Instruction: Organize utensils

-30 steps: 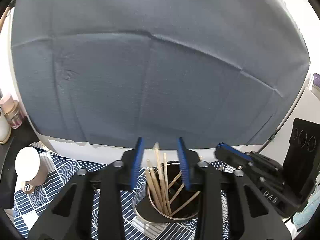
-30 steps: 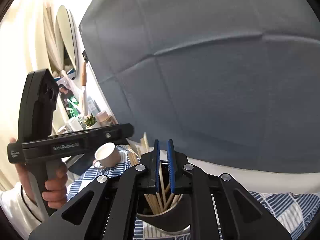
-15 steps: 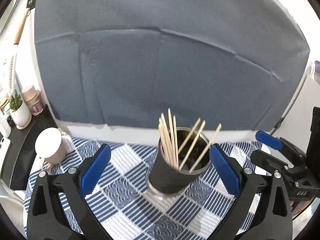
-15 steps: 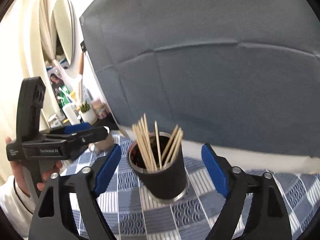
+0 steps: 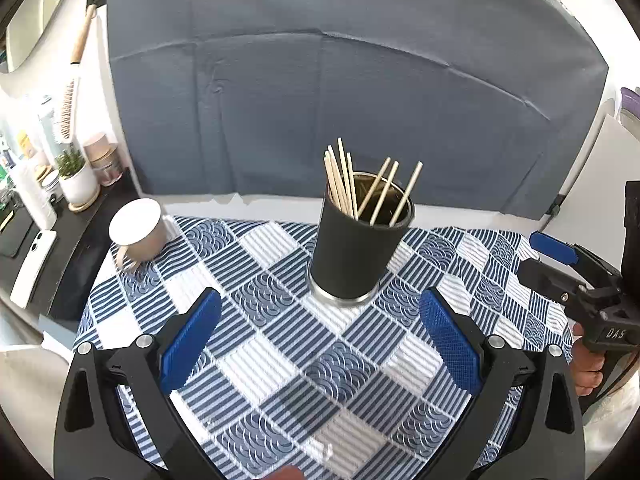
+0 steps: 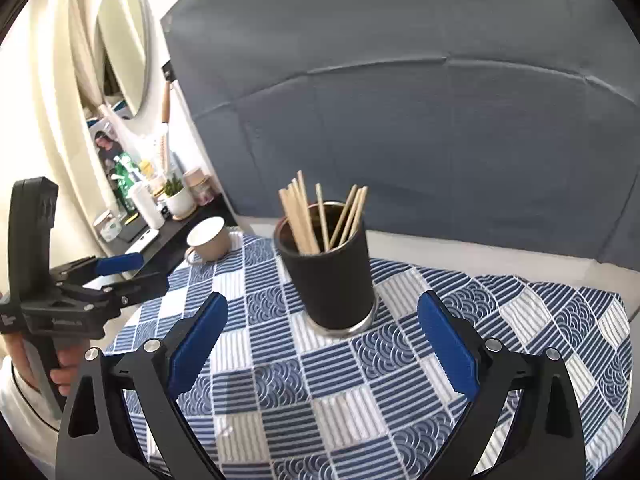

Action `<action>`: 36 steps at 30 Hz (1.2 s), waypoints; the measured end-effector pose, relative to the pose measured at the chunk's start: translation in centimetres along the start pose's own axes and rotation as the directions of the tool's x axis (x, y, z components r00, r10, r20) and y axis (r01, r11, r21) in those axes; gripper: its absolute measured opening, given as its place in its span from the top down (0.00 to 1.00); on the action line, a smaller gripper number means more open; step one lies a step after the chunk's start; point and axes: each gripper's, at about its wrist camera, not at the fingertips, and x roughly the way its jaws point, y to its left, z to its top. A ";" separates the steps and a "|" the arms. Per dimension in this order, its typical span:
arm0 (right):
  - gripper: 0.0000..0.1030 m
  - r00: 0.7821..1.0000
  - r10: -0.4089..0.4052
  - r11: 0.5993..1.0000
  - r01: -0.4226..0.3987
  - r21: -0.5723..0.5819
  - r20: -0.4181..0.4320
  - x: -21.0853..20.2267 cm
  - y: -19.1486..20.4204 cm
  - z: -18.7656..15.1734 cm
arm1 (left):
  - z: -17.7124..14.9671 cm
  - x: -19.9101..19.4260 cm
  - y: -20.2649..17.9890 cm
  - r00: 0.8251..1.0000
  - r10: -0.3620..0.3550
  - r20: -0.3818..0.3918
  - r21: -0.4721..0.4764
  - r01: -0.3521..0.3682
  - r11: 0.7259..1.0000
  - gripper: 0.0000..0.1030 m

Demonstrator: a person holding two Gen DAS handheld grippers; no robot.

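Chopsticks (image 5: 362,190) all upright in the black holder (image 5: 356,256), dead ahead of both grippers: left gripper (image 5: 320,344) released and empty, right gripper (image 6: 322,346) opening, nothing between its jaws

Black holder (image 5: 352,252) on blue-and-white patchwork cloth (image 5: 280,360), grey-blue backdrop (image 5: 320,100).

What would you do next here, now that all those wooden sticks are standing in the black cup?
Probably nothing more than drawing both grippers a little further away. The chopsticks all stand in the black cup, which sits upright on the checked cloth. The left gripper is open and empty; the right gripper is opening with nothing between its fingers. No loose utensil shows on the cloth.
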 end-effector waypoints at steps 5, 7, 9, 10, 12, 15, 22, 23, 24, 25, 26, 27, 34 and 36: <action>0.10 0.999 -0.014 1.000 0.014 -0.019 -0.034 -1.0 1.4 -2.0 | -1.7 -1.9 -0.5 0.999 0.006 -0.045 -0.001 -0.006 1.000 0.06; 0.10 0.998 -0.003 1.000 0.003 -0.004 -0.065 -1.4 1.9 -3.1 | -2.5 -2.6 -0.8 0.999 0.011 -0.034 0.025 -0.010 1.000 0.06; 0.10 0.997 -0.003 1.000 0.003 -0.003 -0.079 -1.9 2.2 -3.7 | -3.3 -3.2 -1.1 0.999 0.019 -0.043 0.040 -0.017 0.999 0.06; 0.10 0.997 -0.020 1.000 0.020 0.000 -0.080 -2.4 2.4 -4.2 | -3.6 -3.5 -1.2 0.999 0.020 -0.042 0.039 -0.019 0.999 0.06; 0.10 0.996 -0.034 0.999 0.035 0.009 -0.086 -3.1 2.5 -4.7 | -4.3 -4.3 -1.0 0.998 0.023 -0.052 0.026 -0.021 0.999 0.06; 0.10 0.994 -0.048 0.997 0.053 0.047 -0.100 -4.6 2.4 -5.6 | -4.8 -5.1 -0.8 0.997 0.040 -0.069 -0.001 -0.040 0.999 0.06; 0.08 0.973 -0.150 0.987 0.157 0.028 -0.178 -6.0 3.0 -6.8 | -6.6 -8.0 -1.4 0.995 0.092 -0.029 -0.009 -0.093 0.996 0.06; 0.08 0.974 -0.141 0.988 0.151 0.044 -0.180 -6.3 3.0 -7.0 | -6.8 -8.2 -1.5 0.996 0.085 -0.032 -0.015 -0.085 0.996 0.06; 0.08 0.974 -0.137 0.987 0.149 0.057 -0.178 -6.6 3.1 -7.2 | -6.9 -8.3 -1.6 0.996 0.082 -0.039 -0.022 -0.083 0.996 0.06; 0.08 0.974 -0.141 0.986 0.154 0.060 -0.180 -6.8 3.2 -7.4 | -7.0 -8.4 -1.6 0.996 0.079 -0.042 -0.031 -0.080 0.996 0.06; 0.08 0.972 -0.147 0.985 0.160 0.061 -0.184 -6.9 3.4 -7.6 | -7.1 -8.6 -1.7 0.996 0.075 -0.043 -0.040 -0.077 0.996 0.06; 0.08 0.970 -0.150 0.985 0.164 0.058 -0.189 -7.0 3.6 -7.7 | -7.2 -8.7 -1.7 0.995 0.082 -0.049 -0.054 -0.085 0.995 0.06; 0.08 0.977 -0.114 0.986 0.134 0.099 -0.178 -8.3 4.7 -8.5 | -6.8 -9.4 -1.6 0.986 0.166 -0.025 -0.077 -0.167 0.983 0.06; 0.08 0.974 -0.149 0.979 0.170 0.112 -0.172 -8.5 4.2 -8.4 | -6.7 -9.4 -1.7 0.986 0.165 -0.022 -0.066 -0.166 0.984 0.06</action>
